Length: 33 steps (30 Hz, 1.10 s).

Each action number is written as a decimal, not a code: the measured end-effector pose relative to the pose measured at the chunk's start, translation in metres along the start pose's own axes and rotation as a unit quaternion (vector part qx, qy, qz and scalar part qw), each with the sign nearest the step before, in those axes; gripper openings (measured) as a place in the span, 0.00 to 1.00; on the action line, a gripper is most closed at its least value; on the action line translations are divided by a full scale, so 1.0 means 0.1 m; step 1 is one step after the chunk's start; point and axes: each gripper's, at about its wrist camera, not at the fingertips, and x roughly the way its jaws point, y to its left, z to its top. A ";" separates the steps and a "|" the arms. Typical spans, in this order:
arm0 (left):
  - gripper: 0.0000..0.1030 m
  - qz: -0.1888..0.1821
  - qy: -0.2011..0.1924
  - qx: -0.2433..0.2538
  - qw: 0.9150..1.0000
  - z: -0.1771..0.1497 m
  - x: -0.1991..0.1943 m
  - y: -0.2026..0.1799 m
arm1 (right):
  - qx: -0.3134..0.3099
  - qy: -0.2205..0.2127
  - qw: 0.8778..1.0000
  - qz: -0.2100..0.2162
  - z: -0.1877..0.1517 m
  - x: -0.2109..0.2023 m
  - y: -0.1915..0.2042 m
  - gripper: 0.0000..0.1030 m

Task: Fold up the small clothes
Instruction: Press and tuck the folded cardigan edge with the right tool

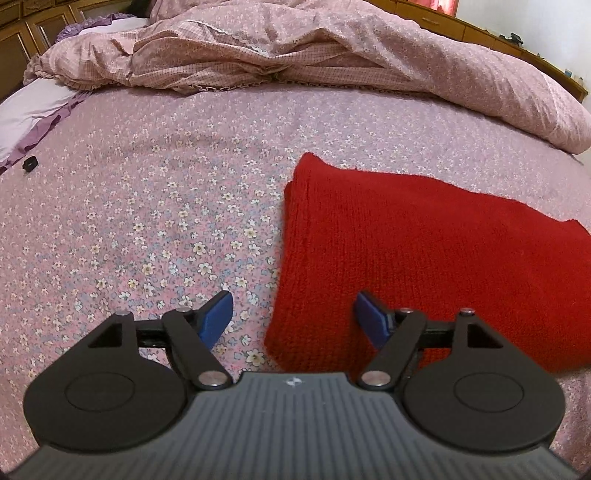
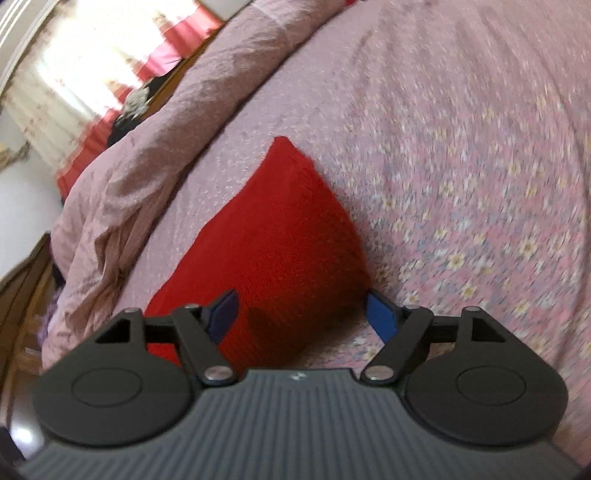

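A red knitted garment [image 1: 406, 251] lies folded flat on the flowered pink bedsheet [image 1: 147, 221]. My left gripper [image 1: 293, 317] hovers over its near left edge, open, with the blue pads apart and nothing pinched. In the right wrist view the same red garment [image 2: 273, 236] lies below my right gripper [image 2: 301, 314], which is tilted and open; its blue fingers [image 2: 380, 317] straddle the garment's near corner without pressing on it. That view is blurred.
A rumpled pink quilt [image 1: 295, 48] is heaped along the far side of the bed. A purple-trimmed pillow [image 1: 33, 110] and a small black object [image 1: 29, 163] lie at the far left. Wooden cabinets [image 1: 33, 26] and a bright curtained window [image 2: 92, 59] stand beyond.
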 end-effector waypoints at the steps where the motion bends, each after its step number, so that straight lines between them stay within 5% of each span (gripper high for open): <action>1: 0.76 -0.001 0.002 -0.002 1.000 0.00 0.01 0.00 | 0.011 0.006 1.000 0.006 -0.02 0.05 0.00 0.75; 12: 0.80 -0.009 0.012 -0.018 1.000 0.01 0.10 0.07 | 0.055 -0.059 0.996 0.027 -0.15 0.32 0.05 0.75; 30: 0.85 -0.001 0.033 -0.030 0.999 0.04 0.08 0.10 | 0.109 -0.084 0.989 0.045 -0.01 0.43 -0.02 0.73; 33: 0.85 0.003 0.035 -0.029 0.999 0.04 0.03 0.10 | 0.131 -0.080 0.988 0.022 0.05 0.43 -0.08 0.50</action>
